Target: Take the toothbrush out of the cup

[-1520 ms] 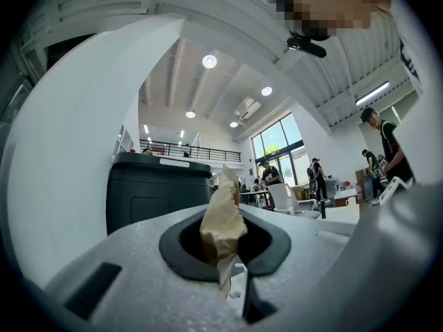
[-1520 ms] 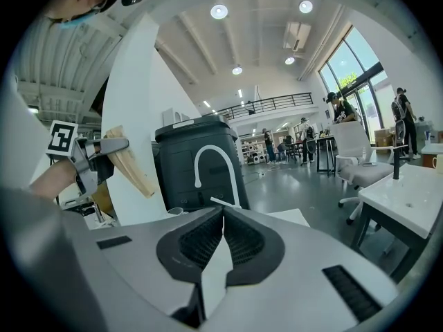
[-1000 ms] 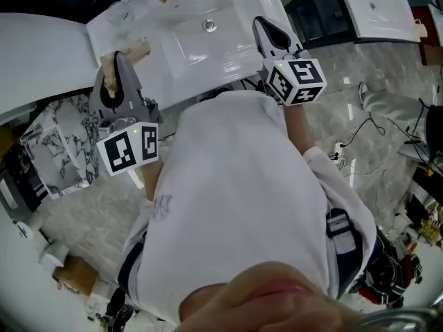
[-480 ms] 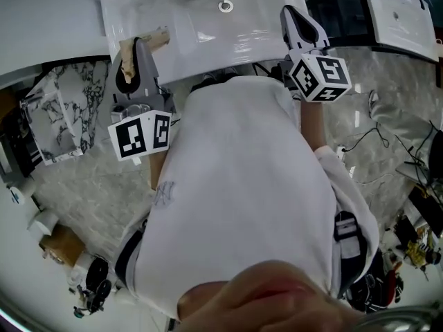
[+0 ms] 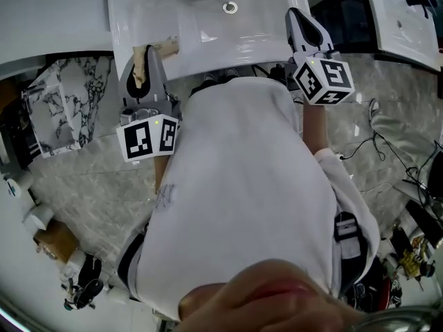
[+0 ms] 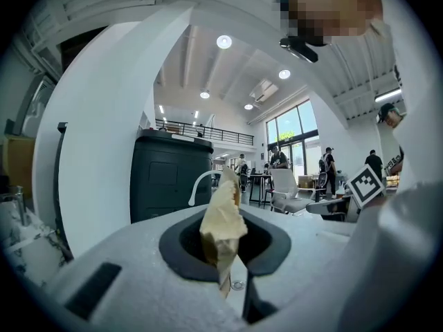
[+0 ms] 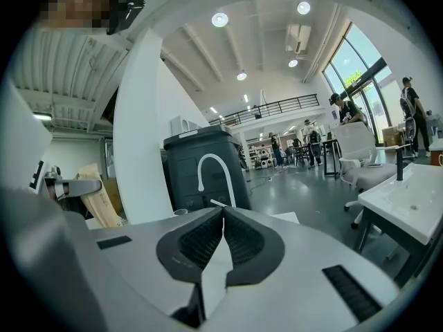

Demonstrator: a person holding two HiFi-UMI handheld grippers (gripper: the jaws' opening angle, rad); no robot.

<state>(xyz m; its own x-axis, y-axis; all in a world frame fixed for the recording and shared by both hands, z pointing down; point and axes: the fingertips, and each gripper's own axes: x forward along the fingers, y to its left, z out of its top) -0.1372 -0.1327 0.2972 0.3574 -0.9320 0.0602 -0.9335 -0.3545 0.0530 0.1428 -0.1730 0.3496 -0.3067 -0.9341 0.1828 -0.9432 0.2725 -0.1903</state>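
While left tongs [image 5: 147, 54] pinch a tan paper-like strip [image 6: 223, 216] over the sink [image 5: 208, 16], near-left edge, prob. carrying it clear, right tongs [image 7: 222, 213] sit pressed together, empty.

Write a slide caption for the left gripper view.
Left hand-held gripper shut on a crumpled tan paper packet, white faucet and dark cabinet behind.

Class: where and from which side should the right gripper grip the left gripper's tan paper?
Grip the tan paper by its free end past the left gripper, over the sink; probably bring the right gripper from the right, jaws across its flat faces.
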